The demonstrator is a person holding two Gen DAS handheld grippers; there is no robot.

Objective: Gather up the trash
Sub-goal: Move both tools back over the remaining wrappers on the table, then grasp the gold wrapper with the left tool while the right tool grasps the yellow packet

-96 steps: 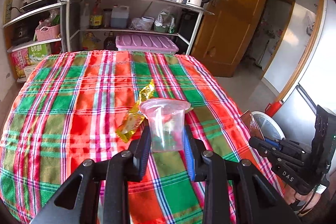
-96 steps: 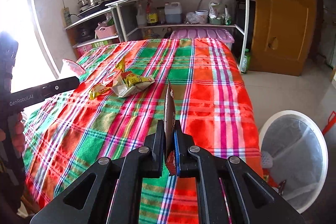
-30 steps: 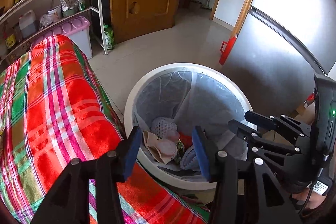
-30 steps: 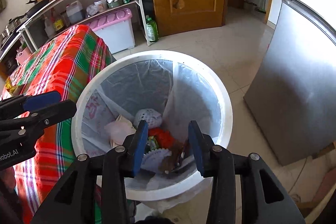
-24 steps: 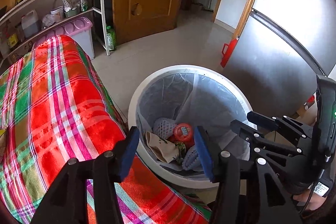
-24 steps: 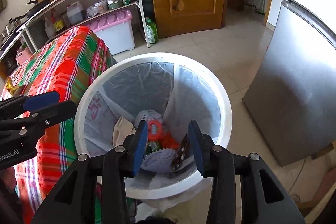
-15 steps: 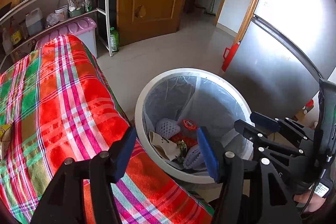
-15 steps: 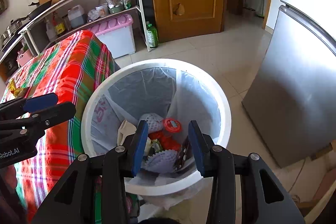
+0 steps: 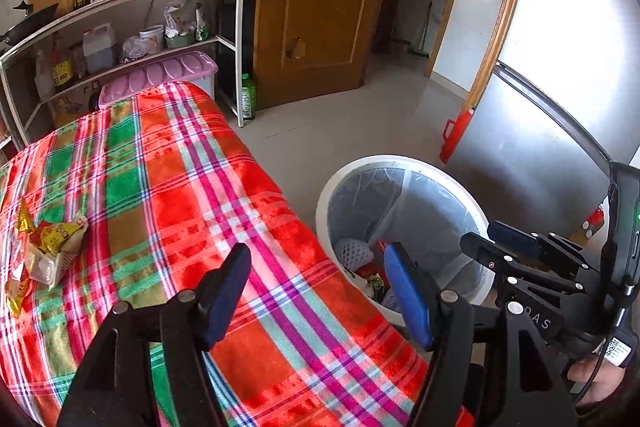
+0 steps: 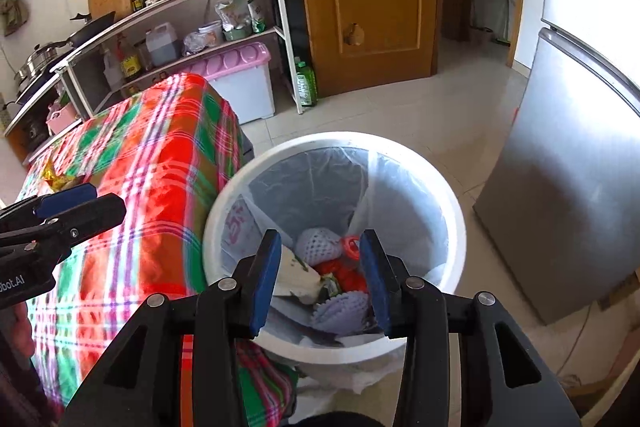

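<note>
The left tool point(image 9: 316, 279) stands with its jaws wide apart and nothing between them; they have just been opening further. It hangs over the edge of the tabletop point(image 9: 168, 187), which is covered by a red and green checked cloth. The right tool point(image 10: 318, 267) also has its jaws parted and empty, and it hangs above the white trash bin point(image 10: 456, 227).

The bin stands on the floor just beside the corner of the tabletop. It is lined with a thin clear bag, and inside lie the collected pieces: white foam nets point(image 10: 320, 242), a red item point(image 10: 344, 273) and some pale paper point(image 10: 294, 277).

On the tabletop, well apart from the bin, yellow and red snack wrappers point(image 9: 44, 251) lie in a small heap near the left edge of the left view.

Farther out are a metal shelf point(image 9: 132, 3) with bottles and a kettle, a pink-lidded box point(image 10: 240, 67), a wooden door point(image 9: 320, 3) and a grey fridge point(image 10: 572, 187).
</note>
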